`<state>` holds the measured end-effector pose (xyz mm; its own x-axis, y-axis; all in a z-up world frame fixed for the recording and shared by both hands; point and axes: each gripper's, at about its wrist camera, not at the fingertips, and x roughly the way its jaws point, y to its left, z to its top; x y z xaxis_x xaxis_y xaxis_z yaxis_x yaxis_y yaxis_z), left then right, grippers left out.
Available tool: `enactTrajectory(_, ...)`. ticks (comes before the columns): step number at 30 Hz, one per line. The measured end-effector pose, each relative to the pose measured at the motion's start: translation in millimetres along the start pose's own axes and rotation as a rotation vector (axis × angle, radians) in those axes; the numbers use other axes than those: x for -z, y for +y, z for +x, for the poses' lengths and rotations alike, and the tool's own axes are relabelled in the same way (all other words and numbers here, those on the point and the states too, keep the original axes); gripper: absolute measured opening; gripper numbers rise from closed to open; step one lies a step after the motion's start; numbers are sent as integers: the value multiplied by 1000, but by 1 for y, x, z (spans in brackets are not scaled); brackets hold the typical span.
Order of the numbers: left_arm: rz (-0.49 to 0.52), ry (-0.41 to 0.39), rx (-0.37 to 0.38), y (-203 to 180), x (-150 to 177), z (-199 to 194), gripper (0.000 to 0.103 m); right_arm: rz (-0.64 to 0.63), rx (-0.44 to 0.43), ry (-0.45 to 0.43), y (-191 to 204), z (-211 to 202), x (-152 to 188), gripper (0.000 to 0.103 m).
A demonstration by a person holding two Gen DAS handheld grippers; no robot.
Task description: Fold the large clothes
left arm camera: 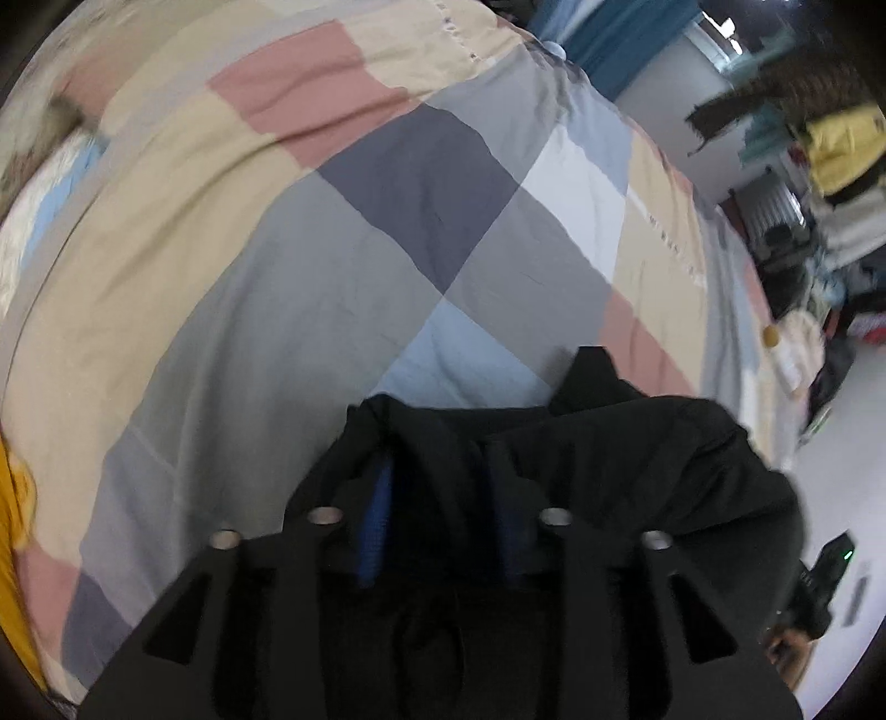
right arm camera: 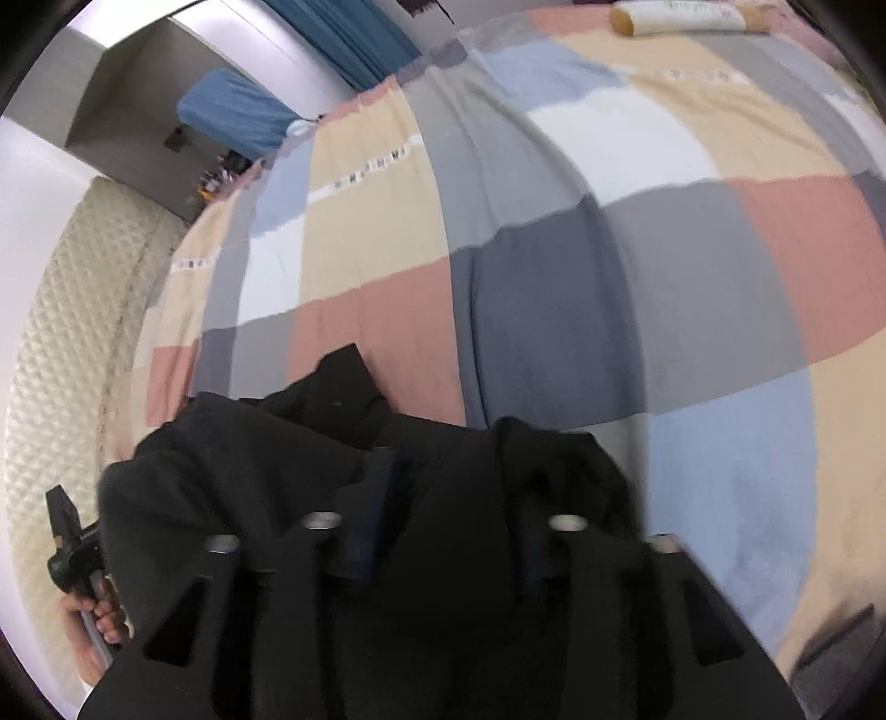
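A black garment (left arm camera: 637, 459) is bunched between both grippers and held above a patchwork bedspread (left arm camera: 387, 221). My left gripper (left arm camera: 443, 487) is shut on the black cloth, which fills the gap between its blue-padded fingers (left arm camera: 379, 515). My right gripper (right arm camera: 448, 498) is shut on the same black garment (right arm camera: 232, 476), whose folds cover most of its fingers. The rest of the garment hangs between the two grippers. The other gripper and the hand holding it show at the edge of each view (left arm camera: 825, 576) (right arm camera: 77, 559).
The bedspread (right arm camera: 554, 249) covers a wide bed. A yellow cloth (left arm camera: 14, 498) lies at the bed's left edge. A rolled item (right arm camera: 686, 16) lies at the bed's far end. A quilted mattress side (right arm camera: 72, 332), blue curtain (right arm camera: 343, 33) and room clutter (left arm camera: 830, 166) lie beyond.
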<state>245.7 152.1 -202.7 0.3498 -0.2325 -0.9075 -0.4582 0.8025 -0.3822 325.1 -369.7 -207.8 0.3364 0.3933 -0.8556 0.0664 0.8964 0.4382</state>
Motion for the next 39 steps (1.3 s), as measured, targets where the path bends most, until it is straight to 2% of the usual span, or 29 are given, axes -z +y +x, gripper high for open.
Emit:
enactTrajectory(1,1,-7,8,-1,0,-7,60,-10,10,-13,4,-7,-1,67)
enactTrajectory(2,11,-26,1,-3,2,-17,70,-25,28,-39,9,-21,0,70)
enactTrajectory(5,105,-148,-37,-22,10,-52,73,-118,91,-123,35,-50,4,72)
enactTrajectory(8,248,-266,-8,-54,28,-73,75,-224,107,-191,70,-56,16,77)
enactTrajectory(10,359,-333,-2,-82,48,-72,77,-273,87,-226,94,-49,27,79)
enactTrajectory(13,469,-381,-7,-114,74,-52,77,-348,85,-273,122,-23,47,79)
enactTrajectory(15,517,-390,-18,-131,85,-31,77,-390,88,-280,136,3,61,79)
enactTrajectory(19,589,-381,-93,-148,92,18,77,-434,142,-287,140,46,72,79)
enactTrajectory(22,573,-370,-92,-140,87,36,77,-398,128,-296,129,65,67,82)
enactTrajectory(25,576,-374,-101,-136,84,41,77,-399,137,-289,126,77,61,85)
enactTrajectory(34,592,-388,-158,-142,77,71,77,-438,217,-297,130,114,48,88)
enactTrajectory(39,591,-395,-158,-137,77,68,77,-451,228,-297,130,114,52,88)
